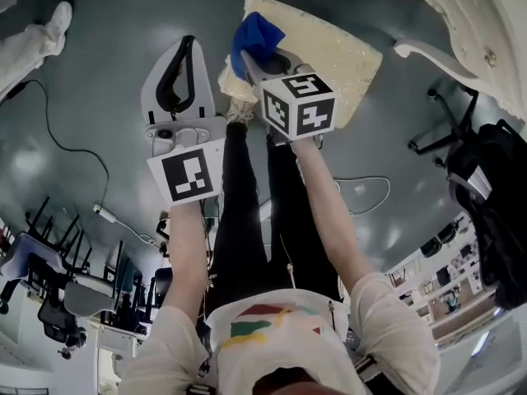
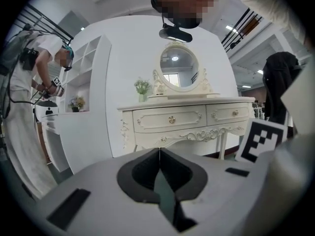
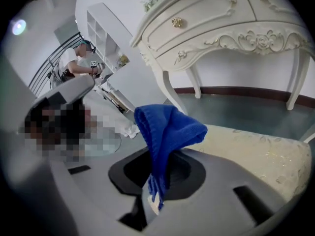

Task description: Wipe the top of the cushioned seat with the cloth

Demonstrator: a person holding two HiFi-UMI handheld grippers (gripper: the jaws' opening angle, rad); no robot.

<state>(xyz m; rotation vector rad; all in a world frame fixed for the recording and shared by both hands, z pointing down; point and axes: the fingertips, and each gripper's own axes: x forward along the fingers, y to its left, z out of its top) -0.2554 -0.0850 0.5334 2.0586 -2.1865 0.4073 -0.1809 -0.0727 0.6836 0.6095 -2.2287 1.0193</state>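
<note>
The cream cushioned seat (image 1: 338,56) stands on the grey floor just ahead of the person's feet; its patterned top (image 3: 256,156) fills the lower right of the right gripper view. My right gripper (image 1: 247,58) hovers over the seat's near left corner, shut on a blue cloth (image 1: 258,33). That cloth (image 3: 167,129) stands up from between the jaws and folds over to the right. My left gripper (image 1: 188,43) hangs over bare floor left of the seat. It is shut, its pads (image 2: 159,154) meeting with nothing between them.
A white carved dressing table (image 2: 187,117) with an oval mirror (image 2: 179,67) stands beyond the seat; its edge (image 1: 461,15) shows top right. A white shelf unit (image 2: 83,82) and another person (image 2: 29,82) are left. Office chairs (image 1: 58,286) and a floor cable (image 1: 74,163) lie behind.
</note>
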